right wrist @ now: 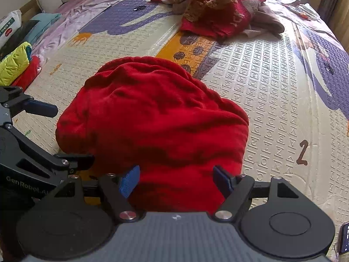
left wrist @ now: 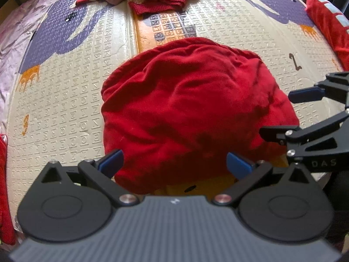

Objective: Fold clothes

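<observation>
Two views. Left wrist: left gripper (left wrist: 174, 163) fingers spread open, gripping nothing; red garment (left wrist: 185, 100) lies bunched on play mat (left wrist: 65, 100), its near edge between and below the fingers. Right wrist: right gripper (right wrist: 176, 180) fingers likewise apart, empty, same garment's near edge between them.

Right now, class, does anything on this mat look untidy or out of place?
Yes. The red garment in the middle of the play mat lies bunched and wrinkled, not flat. Behind it, a heap of red and brown clothes sits tangled at the mat's far edge, unfolded.
</observation>
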`<state>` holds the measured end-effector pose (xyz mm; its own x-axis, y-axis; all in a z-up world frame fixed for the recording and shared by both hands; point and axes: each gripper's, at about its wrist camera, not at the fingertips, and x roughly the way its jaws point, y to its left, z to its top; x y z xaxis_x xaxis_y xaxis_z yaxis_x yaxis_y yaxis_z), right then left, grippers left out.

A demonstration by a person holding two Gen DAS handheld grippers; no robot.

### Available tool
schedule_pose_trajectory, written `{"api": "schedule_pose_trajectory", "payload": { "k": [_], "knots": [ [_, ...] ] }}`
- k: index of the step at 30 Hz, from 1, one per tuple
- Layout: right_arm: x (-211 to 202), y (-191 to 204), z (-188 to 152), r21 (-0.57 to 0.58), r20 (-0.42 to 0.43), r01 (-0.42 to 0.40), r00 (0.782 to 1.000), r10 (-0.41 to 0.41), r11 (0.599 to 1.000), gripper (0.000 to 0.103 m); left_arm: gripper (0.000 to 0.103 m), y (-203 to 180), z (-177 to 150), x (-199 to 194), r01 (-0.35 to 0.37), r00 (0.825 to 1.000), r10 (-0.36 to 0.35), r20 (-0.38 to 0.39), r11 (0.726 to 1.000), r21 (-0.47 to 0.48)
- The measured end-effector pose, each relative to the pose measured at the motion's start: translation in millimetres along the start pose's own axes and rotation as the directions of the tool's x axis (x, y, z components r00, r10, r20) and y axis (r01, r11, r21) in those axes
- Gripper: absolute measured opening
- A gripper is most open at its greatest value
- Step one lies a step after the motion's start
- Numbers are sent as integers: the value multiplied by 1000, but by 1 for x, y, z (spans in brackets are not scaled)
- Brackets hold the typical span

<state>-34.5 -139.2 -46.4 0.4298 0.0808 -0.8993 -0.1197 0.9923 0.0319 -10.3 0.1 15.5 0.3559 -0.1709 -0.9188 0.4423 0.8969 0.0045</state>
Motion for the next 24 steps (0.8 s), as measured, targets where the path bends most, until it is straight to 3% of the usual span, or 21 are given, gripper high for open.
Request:
{"api": "schedule_pose_trajectory", "payload": {
  "k": [24],
  "knots": [
    [3, -1, 2, 2, -6, -12, 1000, 12, 1000, 76, 103, 5, 3, 4, 20, 1000, -20, -22, 1000, 1]
  ]
}}
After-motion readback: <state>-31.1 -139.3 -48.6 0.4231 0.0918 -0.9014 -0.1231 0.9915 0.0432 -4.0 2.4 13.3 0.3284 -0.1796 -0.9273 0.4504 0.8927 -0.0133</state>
